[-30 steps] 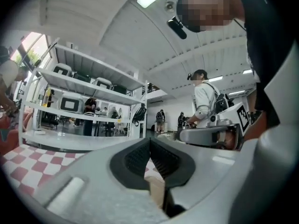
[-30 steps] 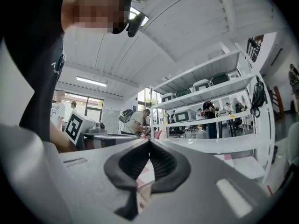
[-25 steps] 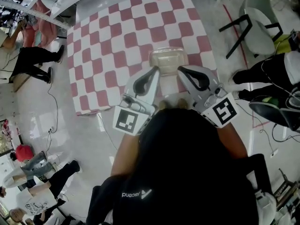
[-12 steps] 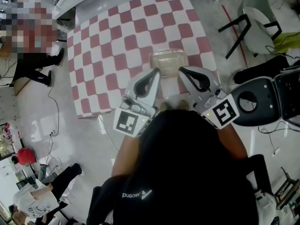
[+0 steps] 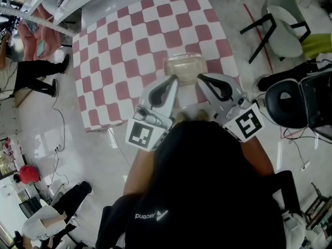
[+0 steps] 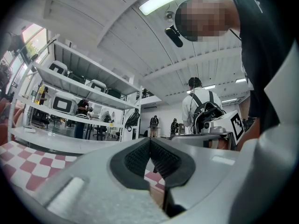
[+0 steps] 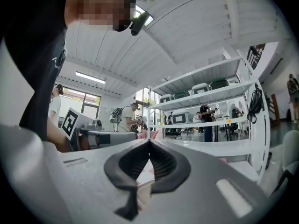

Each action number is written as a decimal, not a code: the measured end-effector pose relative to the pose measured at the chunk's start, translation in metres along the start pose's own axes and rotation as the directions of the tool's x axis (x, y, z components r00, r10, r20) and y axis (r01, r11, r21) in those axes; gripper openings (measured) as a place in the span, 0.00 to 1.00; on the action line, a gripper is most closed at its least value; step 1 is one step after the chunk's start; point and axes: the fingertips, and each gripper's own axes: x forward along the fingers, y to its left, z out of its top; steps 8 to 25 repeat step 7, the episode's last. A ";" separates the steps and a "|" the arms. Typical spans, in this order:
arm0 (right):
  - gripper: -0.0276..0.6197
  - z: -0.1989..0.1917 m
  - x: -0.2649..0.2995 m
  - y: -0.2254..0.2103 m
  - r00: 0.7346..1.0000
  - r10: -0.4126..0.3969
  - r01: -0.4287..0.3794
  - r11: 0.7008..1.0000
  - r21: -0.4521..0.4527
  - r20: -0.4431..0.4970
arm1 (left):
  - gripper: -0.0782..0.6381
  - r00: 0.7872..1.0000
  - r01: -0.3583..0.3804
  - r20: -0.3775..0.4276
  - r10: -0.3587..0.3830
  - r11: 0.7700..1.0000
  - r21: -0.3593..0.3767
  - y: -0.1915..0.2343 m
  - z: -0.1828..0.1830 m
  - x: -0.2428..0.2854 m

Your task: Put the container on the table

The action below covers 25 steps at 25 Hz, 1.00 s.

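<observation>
A clear plastic container (image 5: 185, 66) with a lid rests on the red-and-white checked table (image 5: 119, 45), near its front edge. My left gripper (image 5: 174, 80) points at the container's near left corner and my right gripper (image 5: 200, 77) at its near right corner. Whether either tip touches it I cannot tell. In the left gripper view the left gripper (image 6: 150, 139) has its black pads (image 6: 136, 158) meeting at the tip, with nothing between them. The right gripper (image 7: 149, 142) in the right gripper view is shut the same way. The container shows in neither gripper view.
A pale chair (image 5: 282, 25) stands off the table's far right corner and a black office chair (image 5: 290, 102) sits right of my right arm. People stand at the left (image 5: 36, 66). Metal shelves (image 7: 210, 97) line the room behind the table.
Both grippers and the container stay where they were. At the right, a person in black has left the view and a black office chair now stands there.
</observation>
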 end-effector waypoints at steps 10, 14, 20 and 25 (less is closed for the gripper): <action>0.05 0.002 -0.002 0.001 1.000 0.001 -0.001 1.000 0.001 0.000 | 0.12 1.000 -0.002 0.001 0.002 1.000 -0.001 -0.002 0.001 -0.002; 0.05 0.002 -0.002 0.001 1.000 0.001 -0.001 1.000 0.001 0.000 | 0.12 1.000 -0.002 0.001 0.002 1.000 -0.001 -0.002 0.001 -0.002; 0.05 0.002 -0.002 0.001 1.000 0.001 -0.001 1.000 0.001 0.000 | 0.12 1.000 -0.002 0.001 0.002 1.000 -0.001 -0.002 0.001 -0.002; 0.05 0.002 -0.002 0.001 1.000 0.001 -0.001 1.000 0.001 0.000 | 0.12 1.000 -0.002 0.001 0.002 1.000 -0.001 -0.002 0.001 -0.002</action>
